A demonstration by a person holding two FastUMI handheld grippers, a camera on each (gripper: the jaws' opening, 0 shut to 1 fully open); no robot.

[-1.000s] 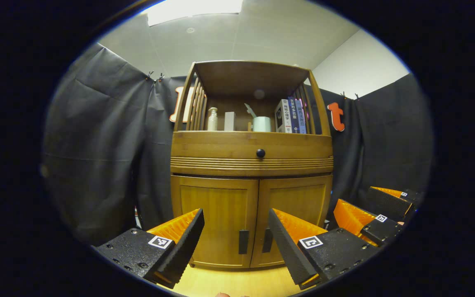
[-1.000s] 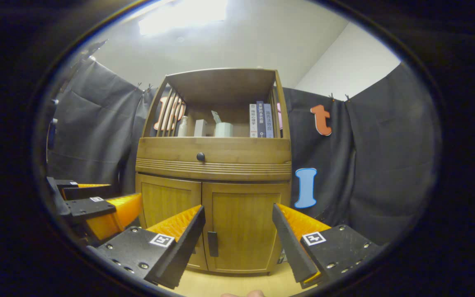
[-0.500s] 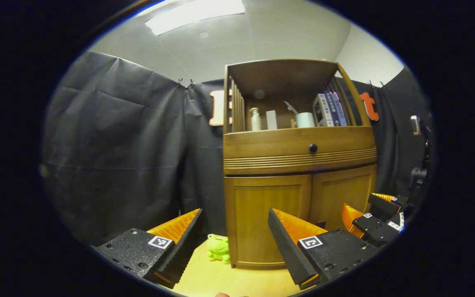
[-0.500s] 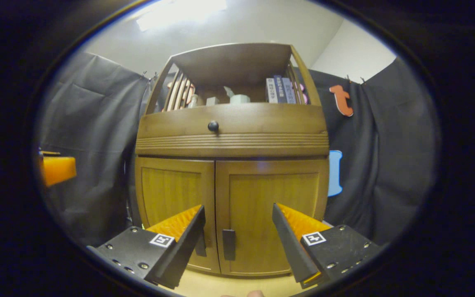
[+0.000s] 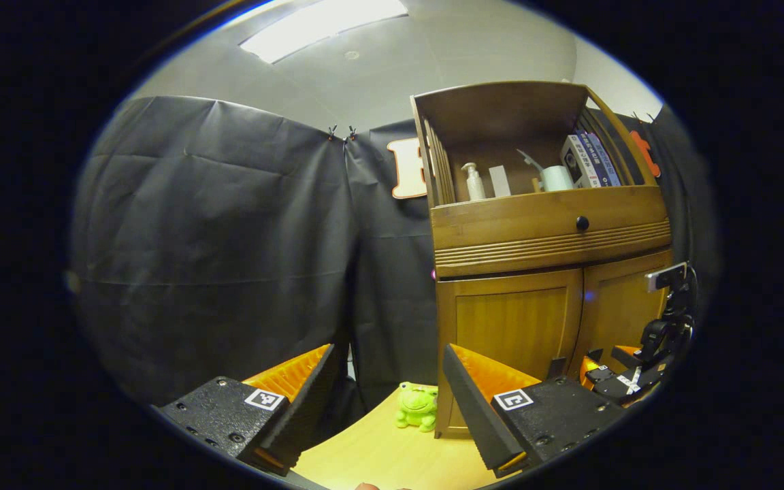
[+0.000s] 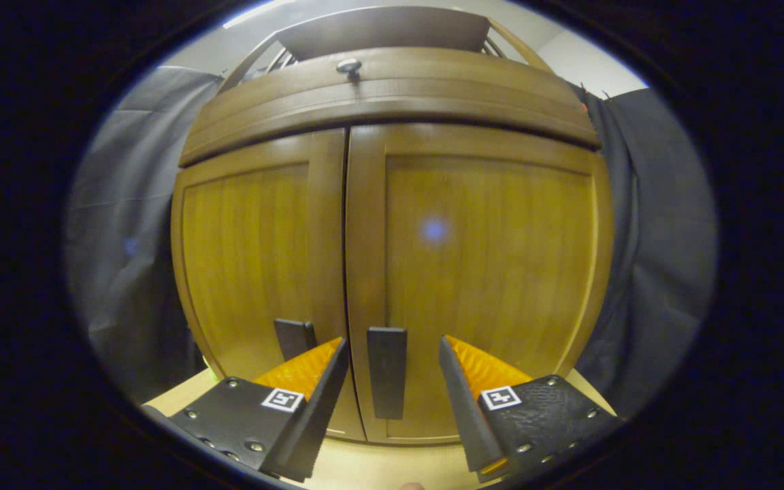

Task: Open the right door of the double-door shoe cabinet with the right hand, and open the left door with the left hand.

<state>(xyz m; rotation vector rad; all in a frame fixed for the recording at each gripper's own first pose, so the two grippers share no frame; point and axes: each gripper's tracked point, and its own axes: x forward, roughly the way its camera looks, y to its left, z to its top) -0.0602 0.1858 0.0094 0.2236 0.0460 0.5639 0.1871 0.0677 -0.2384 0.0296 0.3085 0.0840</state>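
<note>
The wooden shoe cabinet [image 6: 392,88] looms close in the right gripper view, with both doors shut. My right gripper [image 6: 392,398] is open, and the right door's dark vertical handle [image 6: 386,371] stands between its fingers without being pressed. The left door's handle [image 6: 293,338] is just to its left. In the left gripper view the cabinet [image 5: 548,231] stands to the right, its left door [image 5: 511,327] shut. My left gripper [image 5: 388,401] is open and holds nothing, well left of the doors and aimed past the cabinet's left side. The right gripper [image 5: 603,373] shows low at the doors.
A green frog toy [image 5: 417,406] sits on the pale wooden floor [image 5: 371,452] at the cabinet's left front corner. Above the doors is a drawer with a round knob [image 5: 582,222]. An open shelf holds a pump bottle [image 5: 474,182], a cup and books [image 5: 589,160].
My right gripper has moved in close to the doors, so the right handle now sits between its fingers. My left gripper has swung left, away from the cabinet. Both doors stay shut.
</note>
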